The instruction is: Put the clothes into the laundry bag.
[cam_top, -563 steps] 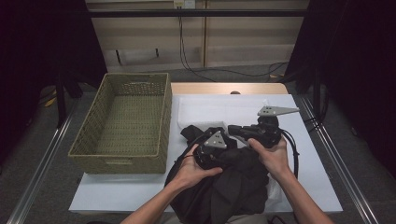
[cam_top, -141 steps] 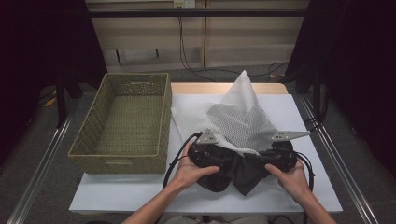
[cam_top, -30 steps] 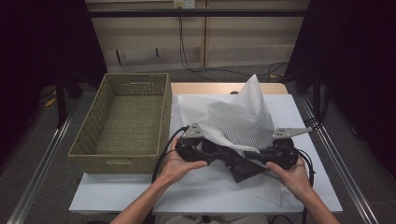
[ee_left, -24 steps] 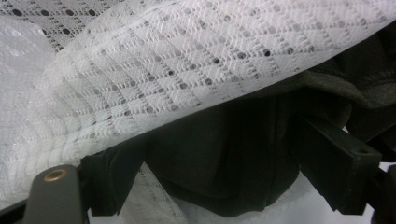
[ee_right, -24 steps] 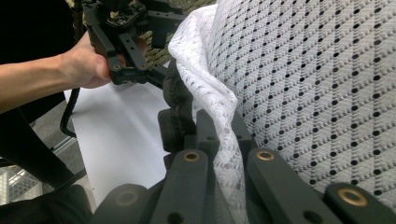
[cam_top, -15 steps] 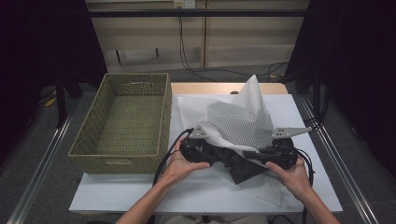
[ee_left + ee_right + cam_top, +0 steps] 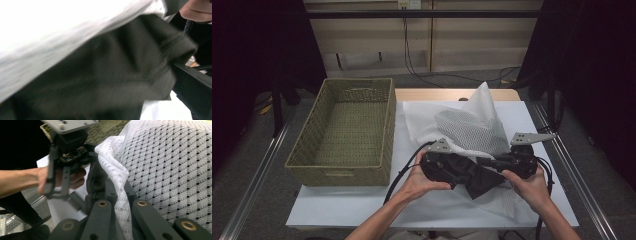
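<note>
A white mesh bag (image 7: 467,125) stands in a peak on the white table (image 7: 362,205). A dark garment (image 7: 477,177) sticks out of its near opening, between the two hands. My right gripper (image 7: 486,161) points left and is shut on the bag's edge; in the right gripper view the mesh (image 7: 175,165) runs between its jaws (image 7: 120,195). My left gripper (image 7: 446,167) presses against the garment from the left. The left gripper view is close and blurred, with dark cloth (image 7: 112,75) under white mesh (image 7: 50,37) hiding its jaws. The right gripper view has the left gripper (image 7: 58,190) beside the garment (image 7: 96,180).
A woven basket (image 7: 337,175), nothing inside it, stands at the table's left side, next to the bag. Metal rails (image 7: 257,180) run along both sides of the table. Cables hang on the wall behind.
My left gripper has moved right toward the right gripper, bunching the dark garment at the bag's mouth. The right gripper has held its place.
</note>
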